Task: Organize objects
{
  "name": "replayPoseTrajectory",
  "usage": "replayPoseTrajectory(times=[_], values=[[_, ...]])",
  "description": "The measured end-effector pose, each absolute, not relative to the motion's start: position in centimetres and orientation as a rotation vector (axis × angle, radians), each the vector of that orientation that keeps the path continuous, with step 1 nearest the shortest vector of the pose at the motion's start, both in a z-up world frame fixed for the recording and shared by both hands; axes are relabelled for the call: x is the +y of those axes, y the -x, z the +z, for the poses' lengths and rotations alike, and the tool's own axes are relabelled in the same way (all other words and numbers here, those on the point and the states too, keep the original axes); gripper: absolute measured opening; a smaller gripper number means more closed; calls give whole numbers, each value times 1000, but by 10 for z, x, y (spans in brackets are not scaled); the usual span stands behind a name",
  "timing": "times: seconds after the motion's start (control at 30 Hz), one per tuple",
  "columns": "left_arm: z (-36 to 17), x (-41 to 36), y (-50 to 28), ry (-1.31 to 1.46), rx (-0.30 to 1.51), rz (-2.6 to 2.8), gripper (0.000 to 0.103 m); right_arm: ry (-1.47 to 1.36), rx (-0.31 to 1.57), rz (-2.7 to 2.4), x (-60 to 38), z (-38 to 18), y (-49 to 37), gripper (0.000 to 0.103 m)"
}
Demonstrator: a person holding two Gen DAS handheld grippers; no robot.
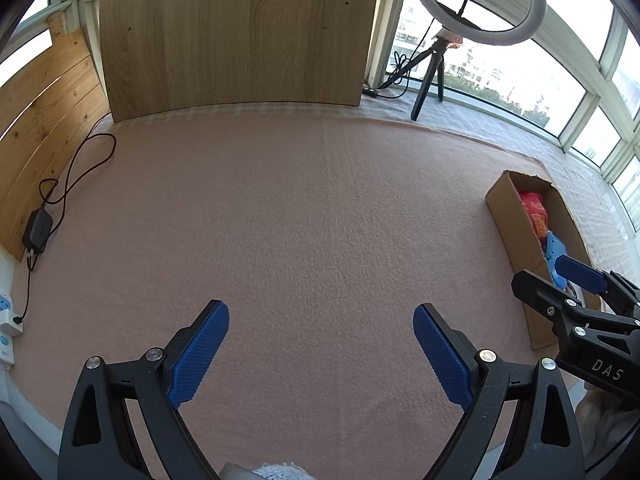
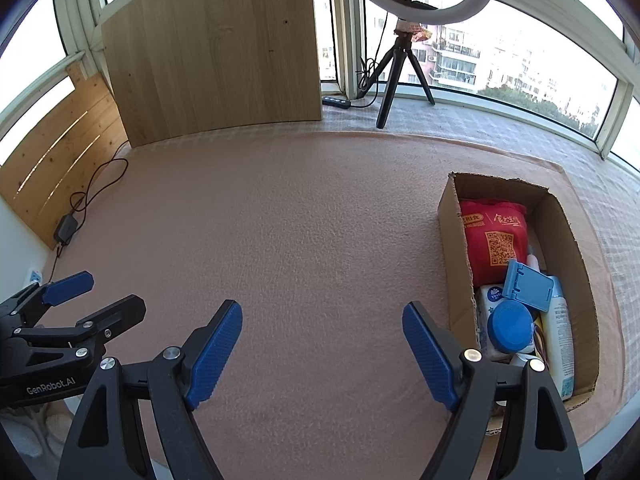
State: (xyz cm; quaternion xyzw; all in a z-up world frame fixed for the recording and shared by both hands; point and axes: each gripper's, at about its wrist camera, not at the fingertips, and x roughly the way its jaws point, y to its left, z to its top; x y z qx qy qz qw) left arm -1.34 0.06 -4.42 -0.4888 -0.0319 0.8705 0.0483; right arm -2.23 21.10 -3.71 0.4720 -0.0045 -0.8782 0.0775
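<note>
Left wrist view: the left gripper (image 1: 321, 330) is hanging over the bare pink blanket (image 1: 300, 208) with its jaws spread wide and nothing between them. The right gripper (image 1: 560, 280) is showing at the right edge beside the cardboard box (image 1: 508, 216); it too is parted and empty. No loose object is lying on the blanket in this view; the cable (image 1: 80, 164) and charger (image 1: 37, 229) at the left look like fixtures, not things to tidy. Right wrist view: the right gripper (image 2: 322, 326) is sitting just left of the box (image 2: 448, 216), jaws apart, carrying nothing. The box is holding the task's things: a red packet (image 2: 494, 236) at the far end, a blue-lidded jar (image 2: 512, 326), a light blue folding stand (image 2: 528, 284) and a white bottle (image 2: 560, 328) nearer. The left gripper (image 2: 100, 292) is idling open at the left edge. Judgement: the gathering seems done, or a fresh round is starting. Next move, if any, calls for finding an object outside these views, or reaching into the box with the nearer right gripper.
</note>
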Motion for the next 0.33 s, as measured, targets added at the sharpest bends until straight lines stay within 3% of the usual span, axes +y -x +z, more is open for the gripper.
replayPoseTrajectory(times=[0.33], values=[[-54, 0, 20, 1508, -100, 2640, 96, -1440, -28, -2619, 213, -46, 28, 79]])
